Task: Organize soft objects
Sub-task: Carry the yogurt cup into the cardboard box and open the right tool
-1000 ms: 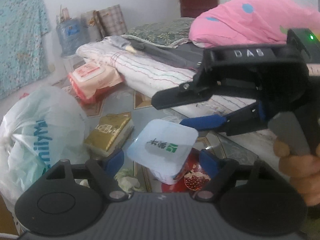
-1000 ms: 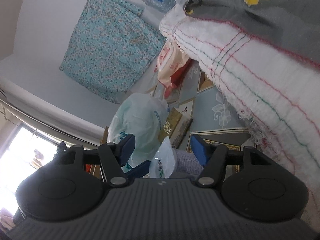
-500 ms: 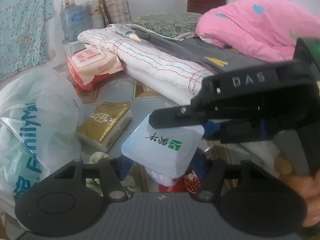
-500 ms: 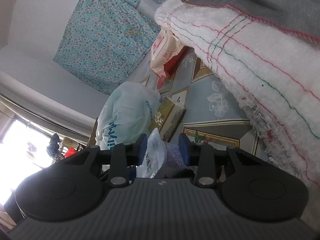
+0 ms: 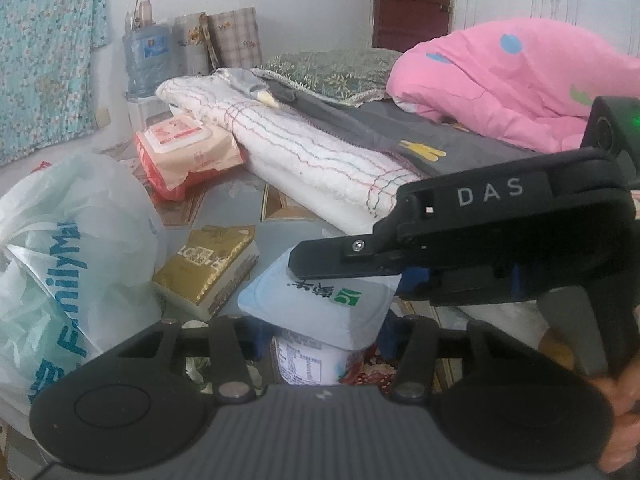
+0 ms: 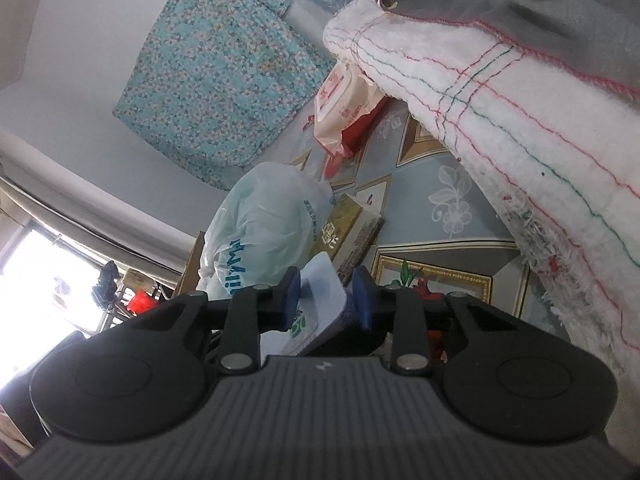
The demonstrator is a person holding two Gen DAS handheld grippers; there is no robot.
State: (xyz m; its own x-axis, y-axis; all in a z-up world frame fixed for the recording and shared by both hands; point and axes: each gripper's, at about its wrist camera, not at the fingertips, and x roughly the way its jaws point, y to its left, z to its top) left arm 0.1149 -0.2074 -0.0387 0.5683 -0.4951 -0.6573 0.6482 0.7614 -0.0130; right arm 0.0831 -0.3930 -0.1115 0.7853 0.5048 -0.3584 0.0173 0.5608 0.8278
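A white cup with a pale blue foil lid (image 5: 320, 304) sits between the blue pads of my left gripper (image 5: 320, 330), which is shut on its body. My right gripper (image 6: 326, 300) reaches in from the right in the left wrist view (image 5: 344, 264) and has closed on the edge of the lid (image 6: 320, 296). The lid looks tilted up on one side.
A white FamilyMart plastic bag (image 5: 60, 256) lies to the left. A gold packet (image 5: 208, 264) and a wet-wipe pack (image 5: 184, 148) lie on the patterned floor. A folded white blanket (image 5: 320, 164), grey cloth and pink quilt (image 5: 512, 76) lie to the right.
My right gripper has narrowed from wide open to shut on the lid's edge. My left gripper has closed on the cup and the cup has come nearer.
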